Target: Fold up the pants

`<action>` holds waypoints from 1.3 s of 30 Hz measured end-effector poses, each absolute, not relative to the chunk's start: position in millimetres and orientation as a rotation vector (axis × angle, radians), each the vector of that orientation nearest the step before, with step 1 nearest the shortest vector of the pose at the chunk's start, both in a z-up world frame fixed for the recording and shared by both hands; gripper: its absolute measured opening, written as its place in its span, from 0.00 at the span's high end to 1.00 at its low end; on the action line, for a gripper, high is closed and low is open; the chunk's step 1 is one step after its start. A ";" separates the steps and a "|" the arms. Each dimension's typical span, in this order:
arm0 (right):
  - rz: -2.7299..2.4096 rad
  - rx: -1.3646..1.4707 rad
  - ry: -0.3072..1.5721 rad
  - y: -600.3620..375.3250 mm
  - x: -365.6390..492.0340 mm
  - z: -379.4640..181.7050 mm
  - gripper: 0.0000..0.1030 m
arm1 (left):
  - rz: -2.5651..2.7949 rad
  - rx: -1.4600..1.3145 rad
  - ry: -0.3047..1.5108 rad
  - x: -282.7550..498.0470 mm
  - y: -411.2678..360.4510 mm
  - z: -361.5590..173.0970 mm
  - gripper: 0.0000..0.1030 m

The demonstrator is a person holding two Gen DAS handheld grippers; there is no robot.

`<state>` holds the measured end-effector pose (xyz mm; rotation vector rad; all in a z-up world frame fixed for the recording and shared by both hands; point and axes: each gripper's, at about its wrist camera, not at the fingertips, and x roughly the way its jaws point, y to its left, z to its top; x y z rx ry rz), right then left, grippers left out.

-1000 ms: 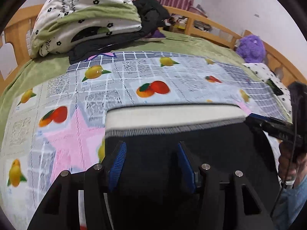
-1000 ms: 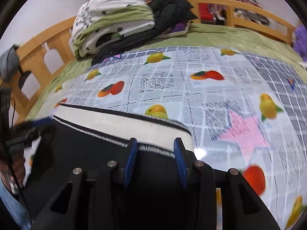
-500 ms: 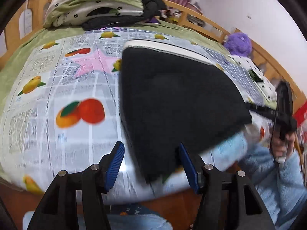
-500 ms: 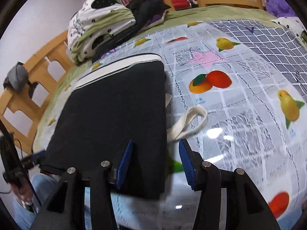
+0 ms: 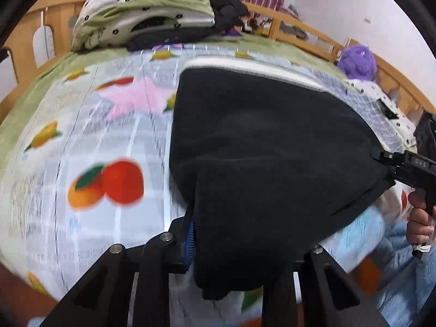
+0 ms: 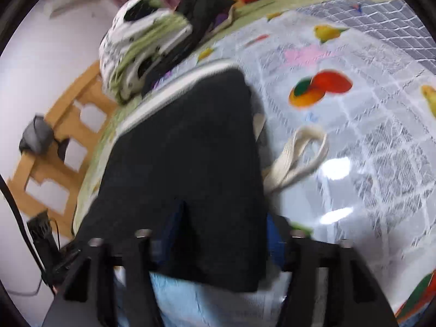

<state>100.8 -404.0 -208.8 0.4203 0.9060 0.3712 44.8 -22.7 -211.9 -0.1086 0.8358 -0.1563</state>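
Two hand-held grippers pinch the near hem of a pair of black pants (image 5: 261, 147) at the front edge of a bed. The left gripper (image 5: 231, 245) has just been closing, its blue-padded fingers (image 5: 190, 241) now clamped on a corner of dark fabric that bunches and hangs between them. The right gripper (image 6: 218, 239) has likewise just been closing, its fingers (image 6: 273, 245) nipping the opposite corner of the cloth, which drapes over and between them. In the left wrist view the right gripper's tip (image 5: 392, 160) meets the garment's far-right corner, with a person's hand (image 5: 419, 218) wrapped round its handle above a light blue sleeve (image 5: 395, 267). The pants lie spread flat on a fruit-printed sheet (image 5: 90, 163), their white waistband (image 5: 245, 65) at the far end. A cream fabric strap (image 6: 299, 155) loops out from under the garment's edge on the sheet in the right wrist view. Beyond the waistband sit a folded green-and-white quilt (image 5: 141, 11) and a heap of dark clothing (image 5: 226, 8) against the wooden bed rail (image 5: 299, 27), with a purple plush toy (image 5: 357, 61) at the far right.
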 end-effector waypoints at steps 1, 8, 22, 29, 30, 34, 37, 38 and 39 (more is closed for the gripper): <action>0.362 0.405 0.875 -403.4 102.1 -201.9 0.73 | -0.156 -0.115 0.818 52.0 -20.0 -204.8 0.77; 0.359 0.406 0.866 -393.8 138.4 -200.2 0.66 | -0.107 -0.204 0.839 86.8 -9.5 -202.1 0.75; 0.353 0.175 0.703 -375.0 94.0 -163.3 0.63 | -0.237 -0.191 0.739 32.0 -4.2 -158.5 0.58; 0.395 0.007 0.811 -340.6 100.7 -185.4 0.71 | -0.190 -0.107 0.898 92.5 -40.5 -186.0 0.58; 0.388 -0.018 0.829 -341.7 98.6 -186.8 0.73 | -0.191 -0.062 0.904 88.8 -45.1 -193.6 0.58; 0.390 -0.007 0.849 -359.6 87.5 -191.5 0.88 | -0.203 0.027 0.834 58.1 -48.2 -191.7 0.58; 0.380 0.075 0.812 -373.9 82.9 -181.5 0.87 | -0.213 -0.084 0.818 52.6 -34.7 -181.2 0.53; 0.366 0.110 0.778 -377.6 81.3 -177.8 0.77 | -0.205 -0.116 0.823 55.9 -30.8 -181.5 0.52; 0.355 0.134 0.759 -379.9 81.1 -177.0 0.69 | -0.202 -0.138 0.831 60.6 -28.7 -183.5 0.52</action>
